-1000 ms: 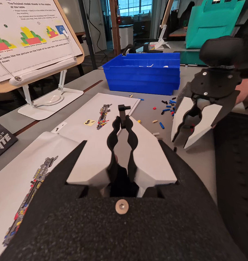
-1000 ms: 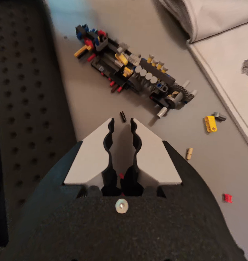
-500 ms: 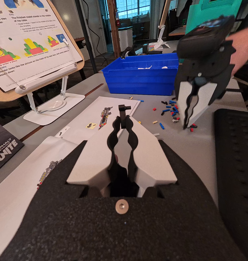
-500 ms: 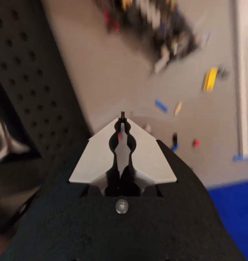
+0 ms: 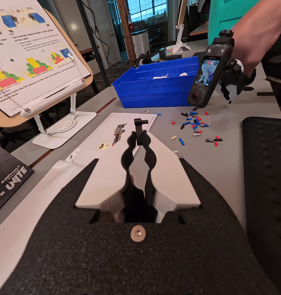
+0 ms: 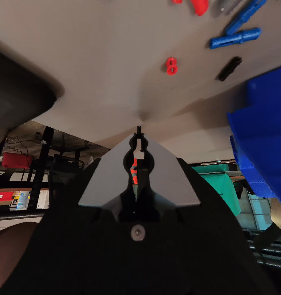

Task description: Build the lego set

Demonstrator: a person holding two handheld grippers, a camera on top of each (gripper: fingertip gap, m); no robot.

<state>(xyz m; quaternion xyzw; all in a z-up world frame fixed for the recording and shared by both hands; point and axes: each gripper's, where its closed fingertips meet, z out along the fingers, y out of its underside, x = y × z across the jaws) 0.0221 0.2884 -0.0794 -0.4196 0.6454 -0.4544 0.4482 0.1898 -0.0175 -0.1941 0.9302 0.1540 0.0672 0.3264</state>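
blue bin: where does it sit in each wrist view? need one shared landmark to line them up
Left wrist view: blue bin upper centre, at the table's far side, behind the loose pieces.
Right wrist view: blue bin at the right edge, cropped, picture rotated.
Shared landmark: the scatter of small red and blue pins on the grey table beside it.

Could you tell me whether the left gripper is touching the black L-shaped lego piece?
Touching: the left wrist view shows the left gripper clamping the black L-shaped lego piece between its fingertips.
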